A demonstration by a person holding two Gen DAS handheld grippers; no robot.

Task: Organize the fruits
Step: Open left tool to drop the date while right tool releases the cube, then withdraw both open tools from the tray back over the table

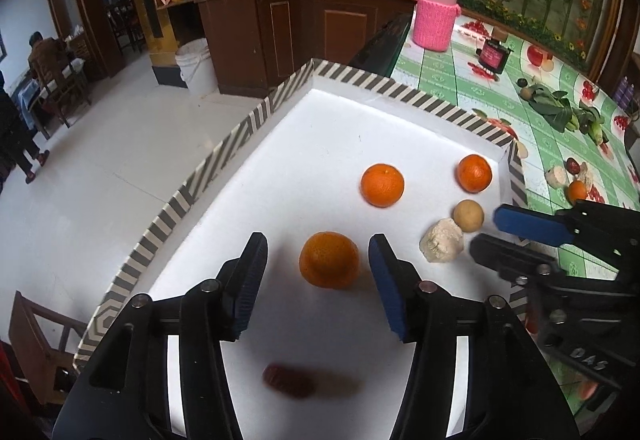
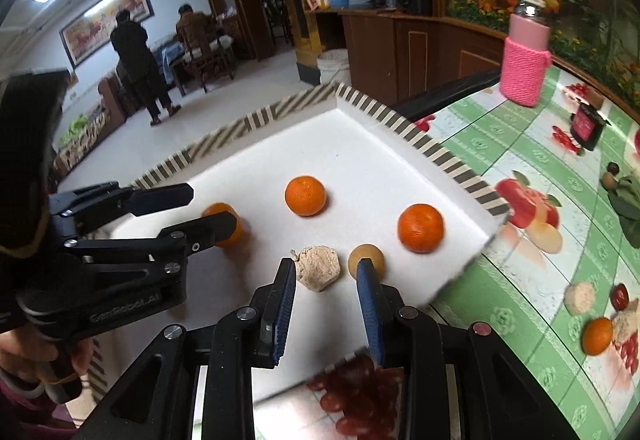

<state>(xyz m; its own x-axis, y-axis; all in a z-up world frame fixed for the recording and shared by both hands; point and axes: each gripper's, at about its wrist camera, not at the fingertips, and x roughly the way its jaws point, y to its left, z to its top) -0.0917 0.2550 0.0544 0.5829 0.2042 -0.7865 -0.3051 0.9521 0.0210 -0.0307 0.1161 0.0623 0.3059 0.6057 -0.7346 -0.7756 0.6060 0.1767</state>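
— Three oranges sit in the white tray [image 1: 240, 175]: one nearest the left gripper [image 1: 318, 260], one mid-floor [image 1: 382, 185], one by the far right wall [image 1: 474, 173]. What else is in there?

— A pale, lumpy beige chunk [image 1: 441, 246] and a small tan round fruit [image 1: 468, 215], touching or nearly so, near the tray's right side. A dark red blurred thing [image 1: 288, 380] lies low in the left wrist view, under the gripper; I cannot tell what it is.

— And the jaws?

— The left gripper's fingers stand released on either side of the nearest orange [image 1: 329, 260], with gaps showing on both sides. The right gripper [image 2: 326, 272] is parted too, with nothing between its pads; its tips hover just before the beige chunk and the tan fruit.

— How much room?

— Most of the tray floor is bare white. Its striped rim runs round all the sides in view, and the left side overhangs the tiled floor [image 1: 100, 167]. To the right, a green fruit-print tablecloth [image 2: 520, 280] carries another orange [image 2: 597, 336], more beige pieces, red fruits and a pink knit-covered bottle [image 2: 524, 67].

— The oranges themselves?

— Bright, round, dimpled skin.
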